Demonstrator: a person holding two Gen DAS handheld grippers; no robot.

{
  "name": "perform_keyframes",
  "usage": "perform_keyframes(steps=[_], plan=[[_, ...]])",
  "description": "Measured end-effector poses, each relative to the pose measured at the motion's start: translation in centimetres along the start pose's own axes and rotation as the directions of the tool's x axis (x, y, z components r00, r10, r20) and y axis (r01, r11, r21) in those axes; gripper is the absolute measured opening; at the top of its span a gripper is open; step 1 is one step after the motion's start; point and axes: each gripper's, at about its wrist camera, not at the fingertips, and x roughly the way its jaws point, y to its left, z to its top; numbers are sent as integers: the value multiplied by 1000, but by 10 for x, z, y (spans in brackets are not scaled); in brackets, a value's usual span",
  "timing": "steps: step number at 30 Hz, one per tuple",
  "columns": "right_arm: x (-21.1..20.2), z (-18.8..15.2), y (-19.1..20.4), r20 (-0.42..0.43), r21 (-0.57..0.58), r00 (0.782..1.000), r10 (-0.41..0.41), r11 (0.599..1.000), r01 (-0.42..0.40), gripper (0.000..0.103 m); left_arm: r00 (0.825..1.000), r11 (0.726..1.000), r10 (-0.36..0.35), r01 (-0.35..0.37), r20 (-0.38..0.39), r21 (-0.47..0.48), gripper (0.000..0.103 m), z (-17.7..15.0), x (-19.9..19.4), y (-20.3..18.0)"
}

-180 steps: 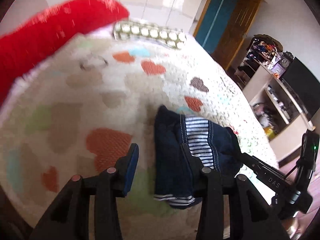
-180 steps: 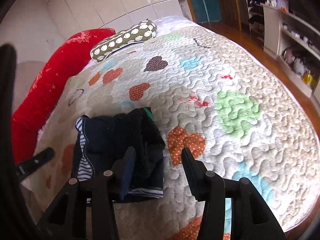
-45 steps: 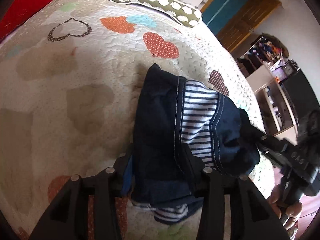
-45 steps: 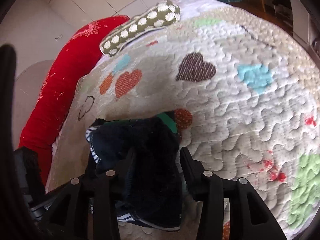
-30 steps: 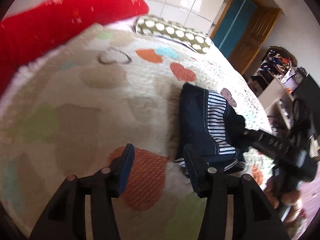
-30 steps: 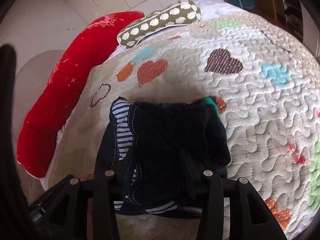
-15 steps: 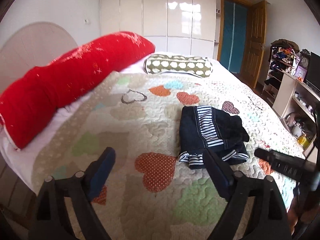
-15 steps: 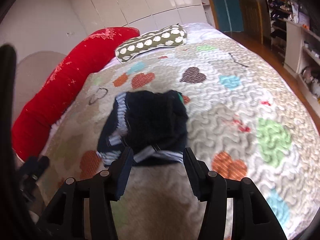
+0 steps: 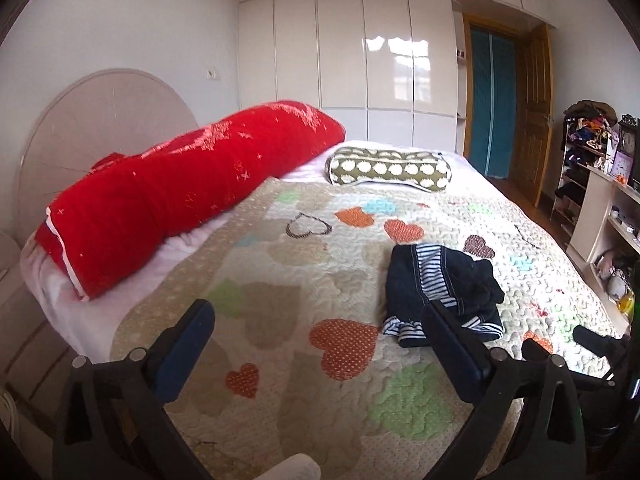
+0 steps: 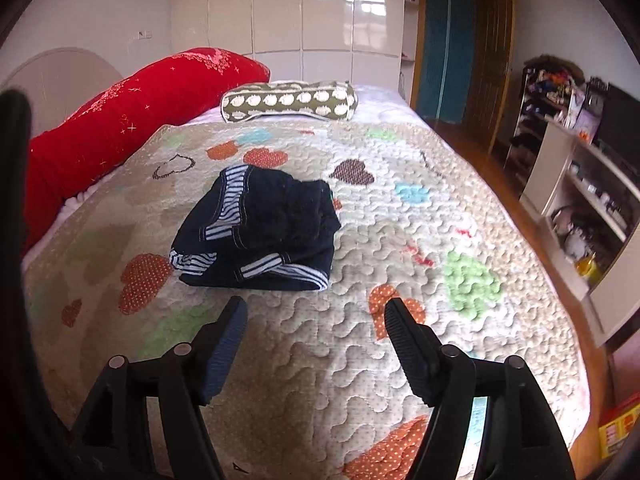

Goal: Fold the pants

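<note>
Both grippers have drawn back from the pants (image 10: pixel 260 228), the left gripper (image 9: pixel 316 344) and right gripper (image 10: pixel 316 320) with jaws just opened wide and empty, leaving the dark bundle folded on the quilted bed (image 10: pixel 400 340), so the folding looks finished.

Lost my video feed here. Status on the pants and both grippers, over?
Left gripper and right gripper open, jaws just widened, nothing between them. Pants folded in a bundle on the quilt, untouched. Nothing in the way.
</note>
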Motion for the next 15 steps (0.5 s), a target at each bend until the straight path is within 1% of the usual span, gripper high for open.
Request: perform_keyframes(steps=[2,6,7,11,15], plan=[[-1,1,3,7,-9,1000,-15,1000,15,79,1000,1000,-15,15,-14,14,103,-2,2,0],[5,-3,3,-22,-8,999,-26,1000,26,80,996,999,-23,26,-88,25,103,-10,17,-3],[6,-4,2,-27,-6,999,-32,999,31,80,993,999,-23,27,-114,32,103,-14,22,-5],[10,-7,0,-34,-9,998,-49,999,49,80,985,998,-38,45,-171,38,103,-23,33,-9],[13,-9,-1,-47,-11,997,-61,998,60,80,980,997,-46,56,-194,48,103,-30,38,-12]])
